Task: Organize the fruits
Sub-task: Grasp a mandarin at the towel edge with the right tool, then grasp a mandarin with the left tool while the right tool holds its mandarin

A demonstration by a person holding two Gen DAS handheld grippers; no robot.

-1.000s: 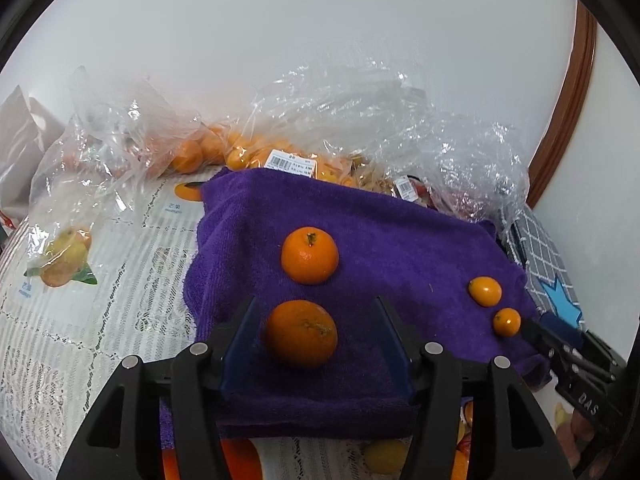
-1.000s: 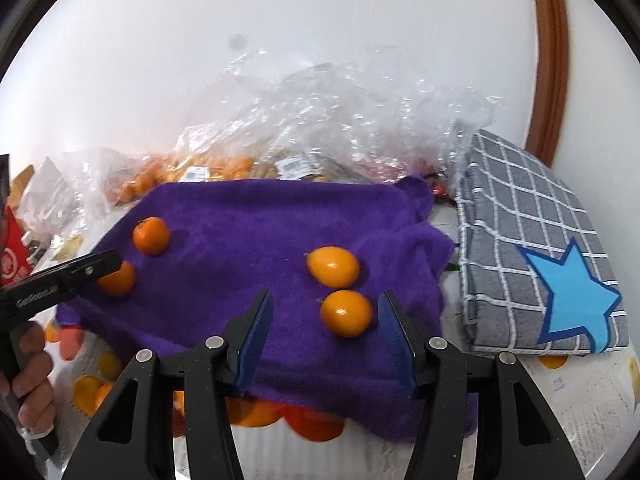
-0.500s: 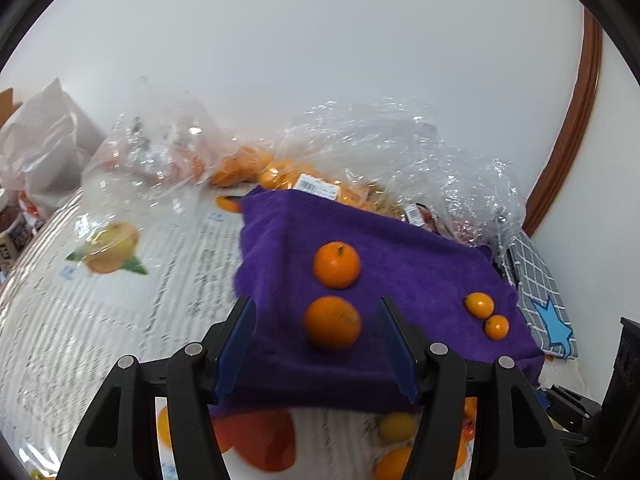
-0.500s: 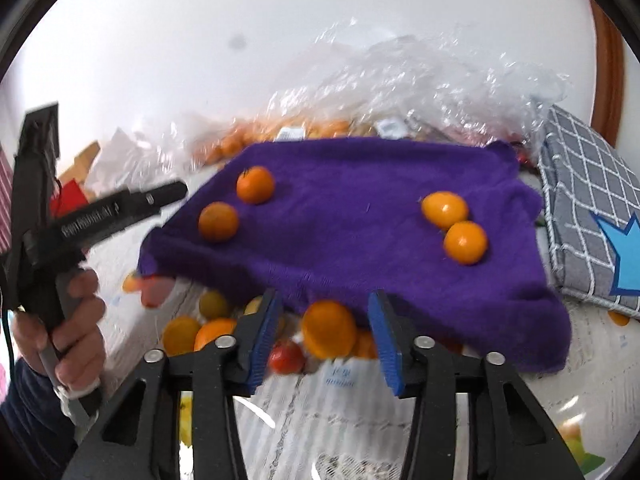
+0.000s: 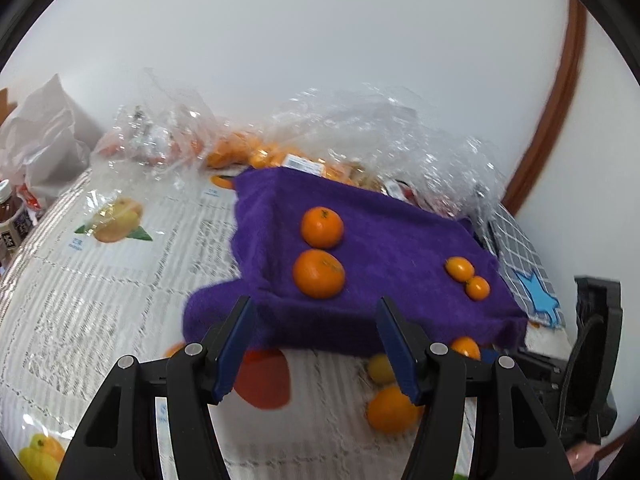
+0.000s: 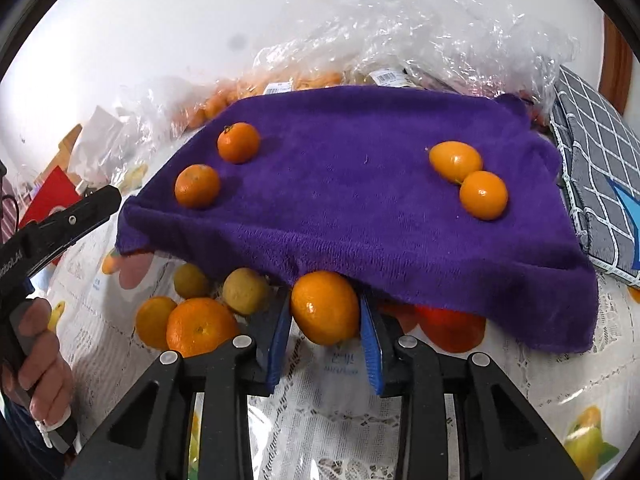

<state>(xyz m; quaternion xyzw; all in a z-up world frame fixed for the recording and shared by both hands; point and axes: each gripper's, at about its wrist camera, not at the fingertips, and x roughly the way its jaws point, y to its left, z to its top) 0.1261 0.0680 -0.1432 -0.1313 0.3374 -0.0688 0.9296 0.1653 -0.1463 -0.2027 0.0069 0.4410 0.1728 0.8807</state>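
Right claw [image 6: 325,320] had dropped from the towel's kumquats and pinched an orange [image 6: 325,307] at the purple towel's [image 6: 360,184] near edge | left claw [image 5: 316,344] pulled back, spread, empty | next fruit likely towel-bound.

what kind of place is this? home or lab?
Most likely a home table: a lace tablecloth printed with fruit, clear plastic grocery bags with barcode labels against a plain wall, a purple towel with oranges, and a checked cushion.

Four oranges [image 6: 238,142] sit paired on the purple towel [image 6: 352,192]; more lie beneath its front edge.
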